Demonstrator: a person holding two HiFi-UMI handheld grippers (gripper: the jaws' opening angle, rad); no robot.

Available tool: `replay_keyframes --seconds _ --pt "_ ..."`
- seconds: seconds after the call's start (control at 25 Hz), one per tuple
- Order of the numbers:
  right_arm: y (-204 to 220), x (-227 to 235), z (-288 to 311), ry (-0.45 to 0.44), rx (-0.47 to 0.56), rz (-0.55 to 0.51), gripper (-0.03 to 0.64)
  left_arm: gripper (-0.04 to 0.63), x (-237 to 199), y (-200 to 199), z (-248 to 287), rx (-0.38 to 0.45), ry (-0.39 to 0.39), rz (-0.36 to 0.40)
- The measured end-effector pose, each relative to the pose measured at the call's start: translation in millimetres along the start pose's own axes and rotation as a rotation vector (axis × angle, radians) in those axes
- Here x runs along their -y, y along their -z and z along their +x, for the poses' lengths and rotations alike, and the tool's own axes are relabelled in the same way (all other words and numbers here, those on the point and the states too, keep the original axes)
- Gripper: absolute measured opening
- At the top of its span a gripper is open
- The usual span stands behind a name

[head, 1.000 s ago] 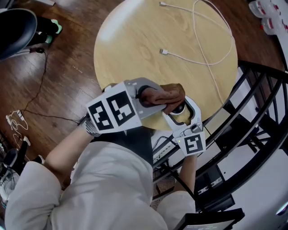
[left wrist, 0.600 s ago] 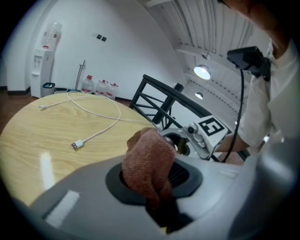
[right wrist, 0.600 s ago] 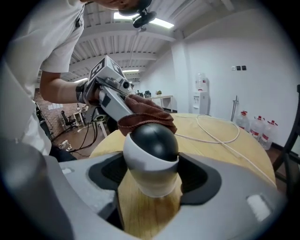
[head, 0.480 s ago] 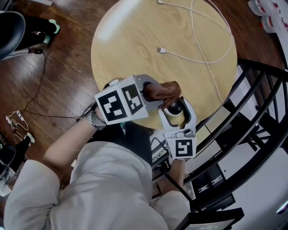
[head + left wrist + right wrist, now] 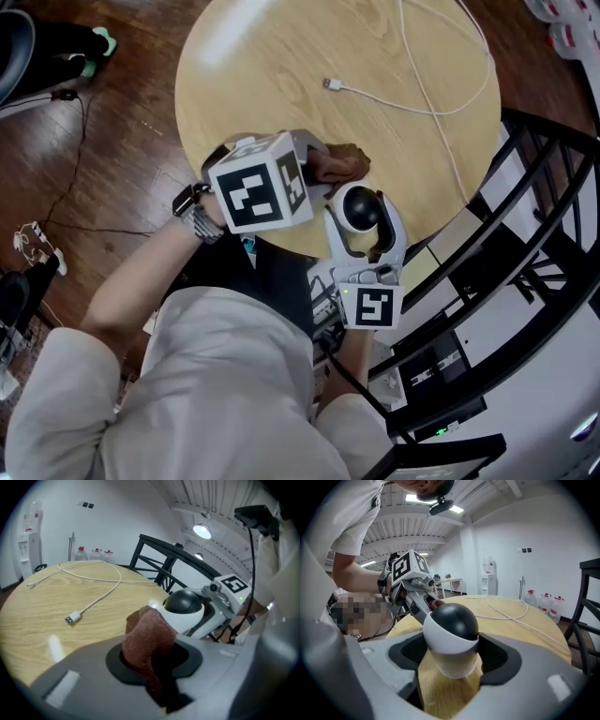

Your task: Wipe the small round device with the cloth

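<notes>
The cloth was over the top of the small round device a second ago; now it has slid off to the side and the dark top is bare. In the head view, the left hand-held gripper (image 5: pixel 319 172) pinches the brown cloth (image 5: pixel 341 165), which sits at about 11 o'clock from the device (image 5: pixel 360 208). The right hand-held gripper (image 5: pixel 366 225) squeezes the device at the 5 o'clock edge of the round worktop (image 5: pixel 272 56). A white cable (image 5: pixel 331 83) lies well apart at 12 o'clock. In the left gripper view, the cloth (image 5: pixel 147 639) bunches up between the jaws, just beside the device's white side (image 5: pixel 187 616); I cannot tell if they touch. In the right gripper view, the jaws press on the white lower part of the device (image 5: pixel 451 630). To wipe well, I think the device should be held still while the cloth rubs all round it. I count one cloth, one device, one cable and two grippers.
</notes>
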State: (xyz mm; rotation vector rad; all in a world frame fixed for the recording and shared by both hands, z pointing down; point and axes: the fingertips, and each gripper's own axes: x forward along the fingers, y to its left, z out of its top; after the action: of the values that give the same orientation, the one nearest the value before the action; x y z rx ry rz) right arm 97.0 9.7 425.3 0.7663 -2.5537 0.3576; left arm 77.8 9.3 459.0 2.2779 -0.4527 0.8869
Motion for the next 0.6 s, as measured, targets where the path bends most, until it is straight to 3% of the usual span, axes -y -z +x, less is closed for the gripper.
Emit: replay_keyframes --seconds 0.16,0.4,0.48,0.6 --pt "4.1 -4.4 -3.0 -0.083 -0.003 -0.077 0.345 0.091 -2.7 5.7 6.2 -0.035 -0.022 0.040" --pt "25.0 -4.5 -2.6 -0.238 -0.094 -0.357 0.368 0.091 -5.5 7.4 9.2 -0.078 -0.116 0.140" --pt "29.6 -5.2 0.6 -0.277 -0.130 -0.378 0.368 0.092 -6.1 3.5 3.5 -0.047 -0.153 0.157" --pt "28.3 -7.1 7.1 -0.303 -0.142 -0.383 0.367 0.092 -6.1 -5.9 -23.6 0.075 -0.170 0.064"
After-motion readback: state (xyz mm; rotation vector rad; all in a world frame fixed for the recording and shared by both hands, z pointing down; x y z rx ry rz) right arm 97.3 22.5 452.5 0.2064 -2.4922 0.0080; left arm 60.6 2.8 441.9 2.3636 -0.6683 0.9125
